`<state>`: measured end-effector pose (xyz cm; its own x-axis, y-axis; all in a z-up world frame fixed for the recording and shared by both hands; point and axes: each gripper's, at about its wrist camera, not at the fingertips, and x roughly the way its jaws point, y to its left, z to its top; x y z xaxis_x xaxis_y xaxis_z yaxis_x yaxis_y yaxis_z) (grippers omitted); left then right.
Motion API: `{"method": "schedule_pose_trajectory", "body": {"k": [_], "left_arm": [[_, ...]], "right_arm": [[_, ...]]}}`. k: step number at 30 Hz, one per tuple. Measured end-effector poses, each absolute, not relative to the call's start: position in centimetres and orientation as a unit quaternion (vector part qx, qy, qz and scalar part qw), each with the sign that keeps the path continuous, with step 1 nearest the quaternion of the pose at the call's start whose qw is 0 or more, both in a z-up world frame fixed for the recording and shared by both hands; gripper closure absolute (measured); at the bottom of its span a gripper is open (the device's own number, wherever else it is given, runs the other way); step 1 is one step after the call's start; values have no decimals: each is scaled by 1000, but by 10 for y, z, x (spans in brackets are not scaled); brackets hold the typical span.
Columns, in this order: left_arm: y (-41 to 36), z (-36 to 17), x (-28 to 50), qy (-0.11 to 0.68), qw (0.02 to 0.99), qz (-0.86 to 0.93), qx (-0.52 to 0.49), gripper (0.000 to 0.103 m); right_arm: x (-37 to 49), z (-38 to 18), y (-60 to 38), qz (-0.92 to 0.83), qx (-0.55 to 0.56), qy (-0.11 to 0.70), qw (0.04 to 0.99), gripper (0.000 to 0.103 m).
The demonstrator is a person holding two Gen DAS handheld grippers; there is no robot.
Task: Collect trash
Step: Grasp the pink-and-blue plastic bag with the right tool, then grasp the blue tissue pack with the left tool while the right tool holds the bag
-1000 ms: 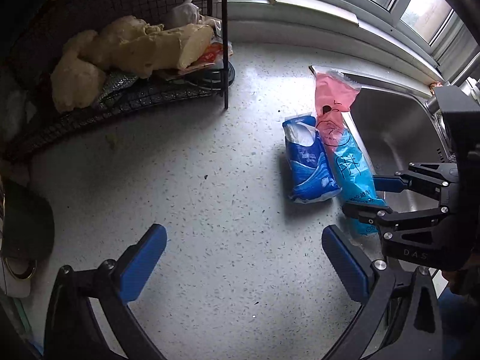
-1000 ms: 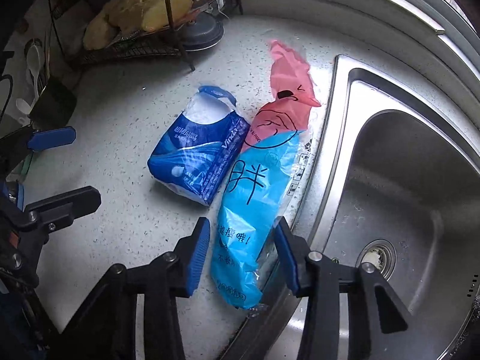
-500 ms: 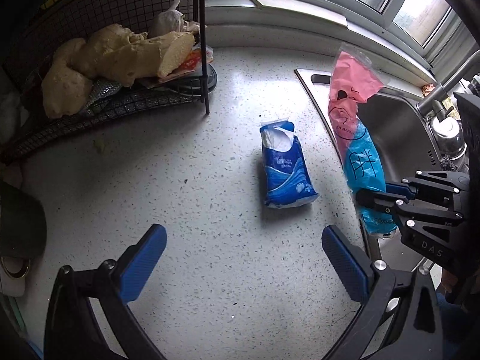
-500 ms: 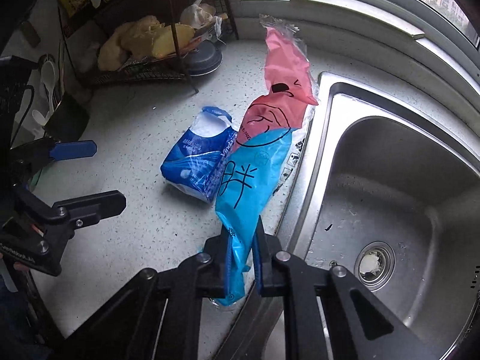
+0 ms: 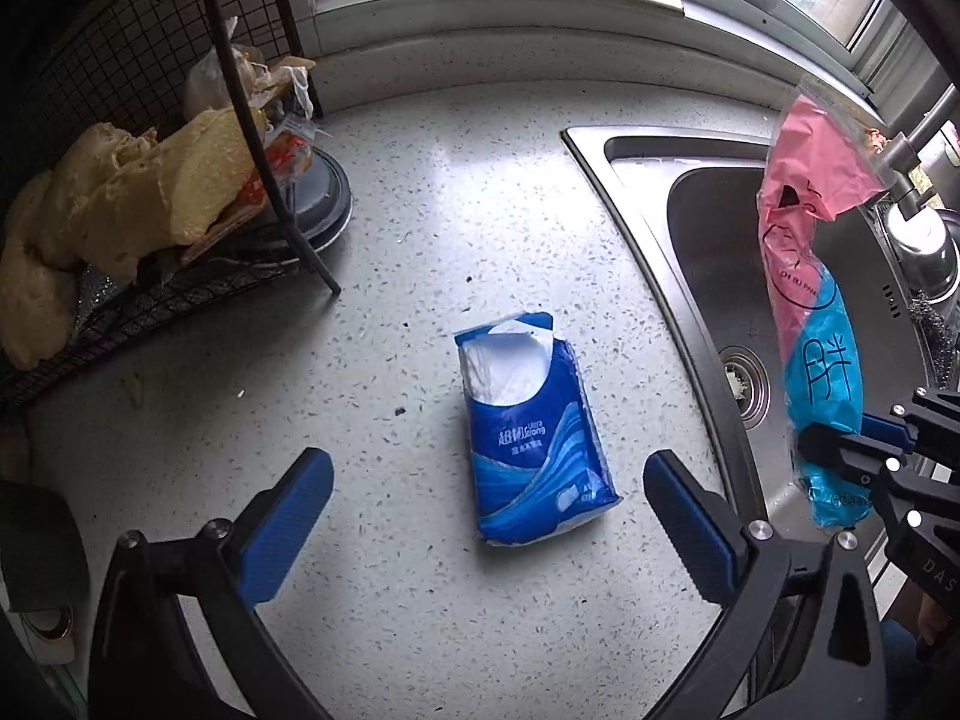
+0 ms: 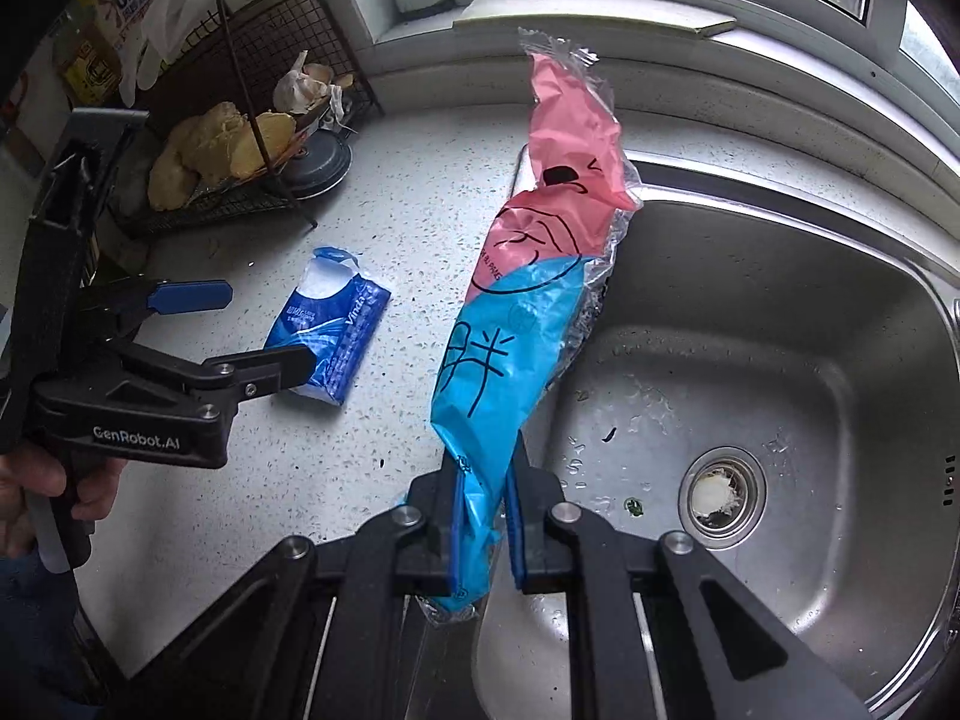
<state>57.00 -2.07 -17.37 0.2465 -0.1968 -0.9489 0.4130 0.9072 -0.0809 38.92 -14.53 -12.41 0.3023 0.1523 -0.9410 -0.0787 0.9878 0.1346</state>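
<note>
One wrapper (image 6: 516, 324) end between gripper (image 6: 485, 531) pads.

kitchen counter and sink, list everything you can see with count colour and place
snack bag: one, pink top and blue bottom, held up off the counter at the sink's near edge
tissue pack: one, blue and white, flat on the counter, torn open at top
counter: one, white speckled
sink: one, steel, right of the counter, food bits on its drain
wire rack: one, black, back left, holding yellowish bread-like lumps
round lid: one, dark grey, under the rack
window sill: one, white, behind
left gripper: one, black, blue fingers open around the tissue pack
right gripper: one, black, shut on the snack bag's blue end
</note>
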Motion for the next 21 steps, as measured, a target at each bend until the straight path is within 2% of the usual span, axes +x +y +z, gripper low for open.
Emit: {"method": "schedule_pose_trajectory", "body": {"k": [7, 9, 13, 15, 16, 21], "left_arm": [[-41, -188, 585, 587, 776, -212, 89, 1], [-46, -191, 584, 589, 774, -214, 96, 10], [-59, -196, 580, 592, 767, -221, 111, 21], [-64, -202, 576, 598, 761, -224, 112, 36], [-67, -203, 575, 595, 763, -222, 117, 37], [-75, -201, 565, 594, 756, -242, 126, 61]], "right_arm": [[398, -135, -147, 64, 46, 592, 802, 93], [396, -135, -148, 62, 48, 591, 803, 93], [396, -136, -152, 59, 56, 589, 804, 93], [395, -136, -153, 60, 62, 587, 805, 93], [394, -136, -153, 60, 65, 586, 805, 93], [390, -136, -157, 58, 74, 584, 806, 92]]}}
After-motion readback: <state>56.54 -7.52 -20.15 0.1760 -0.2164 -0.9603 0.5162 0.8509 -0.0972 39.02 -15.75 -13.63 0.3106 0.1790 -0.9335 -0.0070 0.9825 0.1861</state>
